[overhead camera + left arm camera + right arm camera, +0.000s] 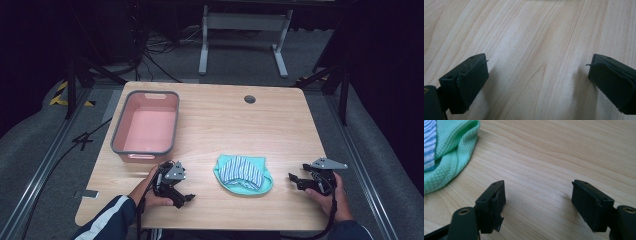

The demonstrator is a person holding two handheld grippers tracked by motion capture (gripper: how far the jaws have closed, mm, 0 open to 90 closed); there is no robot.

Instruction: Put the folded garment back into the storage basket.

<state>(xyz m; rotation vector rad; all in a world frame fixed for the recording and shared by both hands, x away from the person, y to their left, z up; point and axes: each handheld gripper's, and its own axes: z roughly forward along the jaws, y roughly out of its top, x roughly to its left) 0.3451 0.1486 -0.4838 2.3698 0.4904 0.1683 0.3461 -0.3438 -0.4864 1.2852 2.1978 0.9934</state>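
We are holding the left gripper and the right gripper low over the light wooden counter, both with jaws released and grasping nothing. Between them a folded green-and-striped cloth is lying near the front edge. A pink rectangular plastic bin is sitting by the left edge, leaving bare wood elsewhere.

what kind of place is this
Likely a lab or studio set up for recording: a lone wooden table on metal floor rails, loose cables behind, dark surroundings.
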